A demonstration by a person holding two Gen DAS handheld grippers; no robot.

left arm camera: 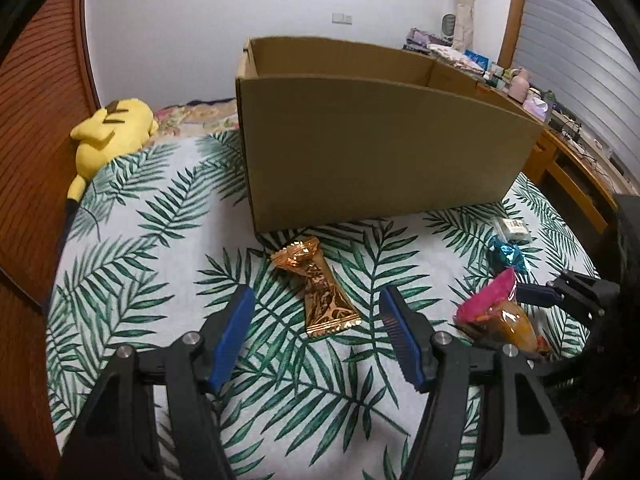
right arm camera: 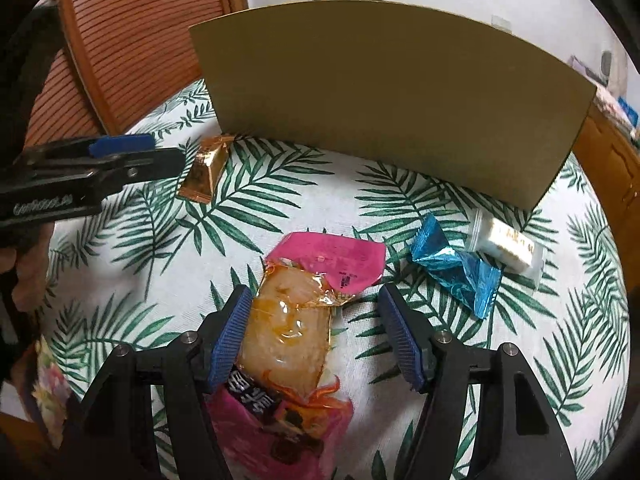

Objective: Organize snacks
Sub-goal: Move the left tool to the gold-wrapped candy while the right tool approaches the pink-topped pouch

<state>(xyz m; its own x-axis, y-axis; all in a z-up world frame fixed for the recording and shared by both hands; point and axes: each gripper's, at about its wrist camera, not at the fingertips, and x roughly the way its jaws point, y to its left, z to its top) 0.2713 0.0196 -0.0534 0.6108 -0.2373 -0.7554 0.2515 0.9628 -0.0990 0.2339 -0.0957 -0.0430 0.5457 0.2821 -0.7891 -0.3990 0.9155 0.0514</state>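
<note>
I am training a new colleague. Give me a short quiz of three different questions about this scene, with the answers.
1. True or false: the right gripper is closed on the pink packet.
2. Which snack lies ahead of the left gripper? A) blue wrapper B) gold wrapper C) white packet
3. Fill in: the snacks lie on a bedsheet printed with green ____.

Key
1. False: its fingers are open, the packet lies between them.
2. B, the gold wrapper; the blue wrapper and white packet lie further right, near the cardboard box.
3. leaves
</note>
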